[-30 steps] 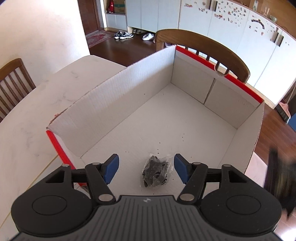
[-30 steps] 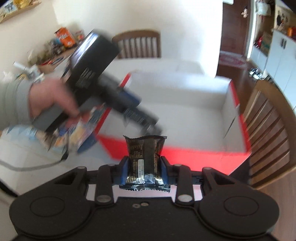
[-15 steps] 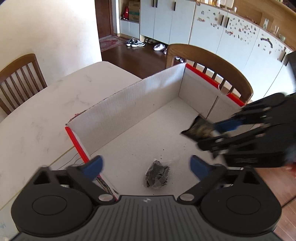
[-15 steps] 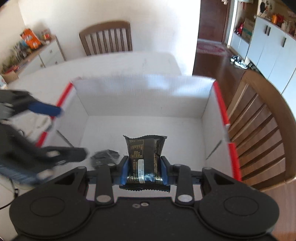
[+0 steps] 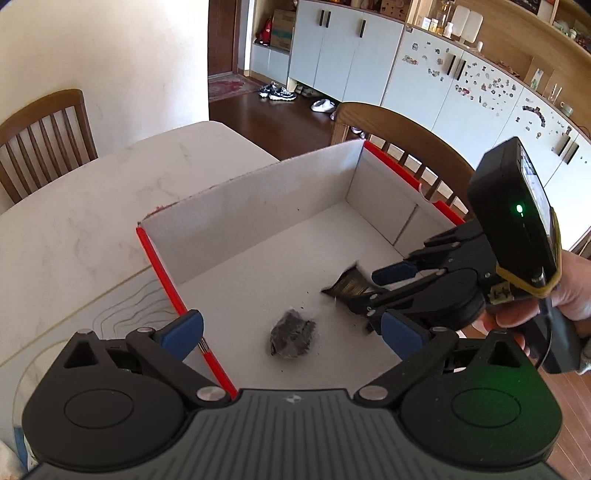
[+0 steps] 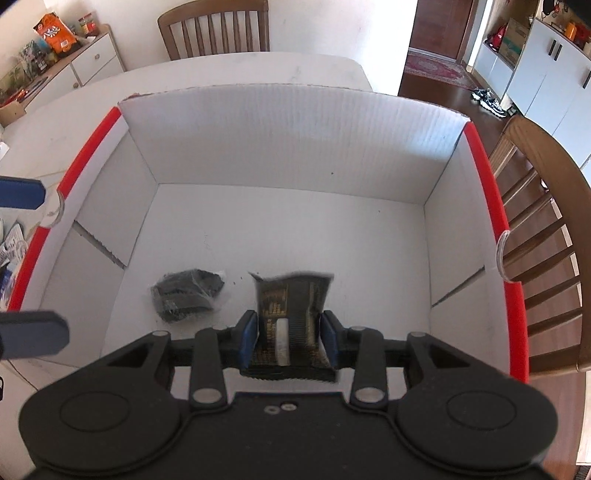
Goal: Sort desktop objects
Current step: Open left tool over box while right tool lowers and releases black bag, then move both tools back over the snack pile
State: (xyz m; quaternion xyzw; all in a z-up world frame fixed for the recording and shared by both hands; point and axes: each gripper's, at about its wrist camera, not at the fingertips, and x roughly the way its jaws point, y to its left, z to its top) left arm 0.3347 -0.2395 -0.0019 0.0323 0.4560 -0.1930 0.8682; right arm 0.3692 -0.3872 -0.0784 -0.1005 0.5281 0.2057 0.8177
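Observation:
A white cardboard box with red rims stands open on the table. A small dark clear-wrapped packet lies on its floor. My right gripper is shut on a black and gold snack packet, held low inside the box, to the right of the dark packet. My left gripper is open and empty, above the box's near left edge; its blue fingertips show at the left of the right wrist view.
The box sits on a white marble table. Wooden chairs stand at the far side and beside the box. Printed papers lie left of the box. A sideboard with snacks stands at the wall.
My right gripper carried the snack packet over the box wall and lowered it inside. My left gripper opened wider and drew back up from the dark packet.

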